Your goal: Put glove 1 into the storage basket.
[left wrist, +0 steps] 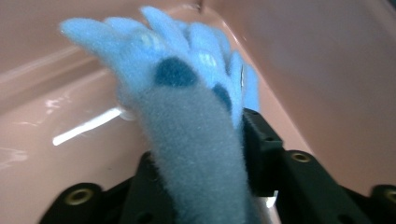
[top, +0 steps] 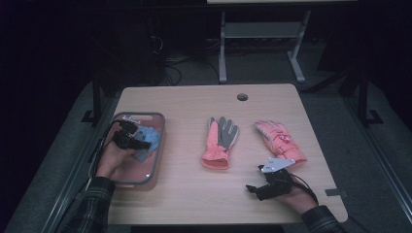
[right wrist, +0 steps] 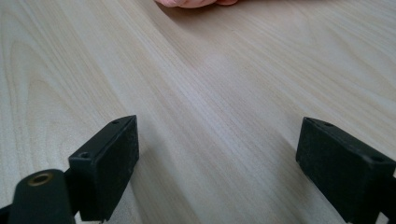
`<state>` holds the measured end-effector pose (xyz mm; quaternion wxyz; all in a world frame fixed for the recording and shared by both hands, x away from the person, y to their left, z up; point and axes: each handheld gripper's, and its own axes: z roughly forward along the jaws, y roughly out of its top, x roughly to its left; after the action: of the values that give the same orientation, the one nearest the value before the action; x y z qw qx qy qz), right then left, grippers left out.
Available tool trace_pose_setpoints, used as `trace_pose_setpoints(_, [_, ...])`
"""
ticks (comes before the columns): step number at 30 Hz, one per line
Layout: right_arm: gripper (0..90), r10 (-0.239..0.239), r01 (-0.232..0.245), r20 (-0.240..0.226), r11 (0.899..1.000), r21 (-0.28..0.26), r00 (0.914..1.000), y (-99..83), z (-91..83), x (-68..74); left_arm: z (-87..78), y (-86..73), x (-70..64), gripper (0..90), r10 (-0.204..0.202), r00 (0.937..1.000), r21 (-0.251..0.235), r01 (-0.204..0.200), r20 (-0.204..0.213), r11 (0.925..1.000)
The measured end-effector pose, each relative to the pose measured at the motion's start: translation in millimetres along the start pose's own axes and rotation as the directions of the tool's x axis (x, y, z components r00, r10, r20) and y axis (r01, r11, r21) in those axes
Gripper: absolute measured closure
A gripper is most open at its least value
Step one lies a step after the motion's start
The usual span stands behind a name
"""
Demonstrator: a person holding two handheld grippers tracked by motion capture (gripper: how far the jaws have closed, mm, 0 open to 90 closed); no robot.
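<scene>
The blue glove [left wrist: 187,126] is clamped in the left claw [top: 130,138] for lifting from the bin [top: 158,160]; the right claw [right wrist: 217,163] is held apart, idle above the tabletop [right wrist: 224,84].

Bare table [top: 189,187] ahead — bin walls [top: 159,145] hem the blue glove [top: 148,141].

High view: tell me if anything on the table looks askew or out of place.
Nothing stands out. The orange-and-grey glove and pink glove lie flat on the table; the blue glove is held over the bin by the left gripper.
</scene>
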<state>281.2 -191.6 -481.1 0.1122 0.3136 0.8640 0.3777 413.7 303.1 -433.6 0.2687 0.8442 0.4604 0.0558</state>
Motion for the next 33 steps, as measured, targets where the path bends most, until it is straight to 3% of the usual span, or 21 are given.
trace_pose_setpoints(6, [12.5, 0.0, 0.0, 0.0, 1.0, 0.0, 1.0, 0.0, 0.0, 0.0, 4.8, -3.9, -5.2, 33.7, 0.028, 0.9996, 0.022, -0.028, -0.003, 0.9994])
trace_pose_setpoints(7, [12.5, 0.0, 0.0, 0.0, 1.0, 0.0, 1.0, 0.0, 0.0, 0.0, 5.4, -4.6, -6.5, 33.7, 0.037, 0.9993, 0.023, -0.036, -0.009, 0.9991])
trace_pose_setpoints(9, [12.5, 0.0, 0.0, 0.0, 1.0, 0.0, 1.0, 0.0, 0.0, 0.0, 6.6, -5.0, -8.1, 20.0, 0.044, 0.9986, 0.03, -0.043, -0.029, 0.9986])
trace_pose_setpoints(11, [12.5, 0.003, -0.003, -0.001, 1.0, -0.001, 1.0, 0.0, 0.1, 0.2, 5.9, -4.9, -7.9, 13.8, 0.043, 0.998, 0.03, -0.041, -0.047, 0.9987])
trace_pose_setpoints(17, [12.5, 0.0, 0.0, 0.0, 1.0, 0.0, 1.0, 0.0, 0.0, 0.0, -5.9, -5.6, -2.1, 13.4, 0.023, 0.9975, -0.001, -0.023, -0.067, 0.9997])
trace_pose_setpoints(23, [12.5, 0.003, -0.003, -0.001, 1.0, -0.001, 1.0, 0.1, 0.1, 0.2, -27.4, -4.4, -3.4, 13.5, 0.018, 0.9964, -0.066, -0.023, -0.083, 0.9975])
trace_pose_setpoints(27, [12.5, -0.001, 0.001, 0.0, 1.0, 0.0, 1.0, 0.0, 0.0, -0.1, -37.7, -3.5, -7.5, 13.5, 0.019, 0.9968, -0.093, -0.026, -0.077, 0.9954])
trace_pose_setpoints(30, [12.5, 0.0, 0.0, 0.0, 1.0, 0.0, 1.0, 0.0, 0.0, 0.0, -45.4, -1.9, -17.1, 13.5, 0.017, 0.9987, -0.126, -0.023, -0.048, 0.9918])
trace_pose_setpoints(33, [12.5, 0.0, 0.0, 0.0, 1.0, 0.0, 1.0, 0.0, 0.0, 0.0, -48.0, -0.6, -23.1, 13.6, 0.028, 0.999, -0.125, -0.032, -0.036, 0.9916])
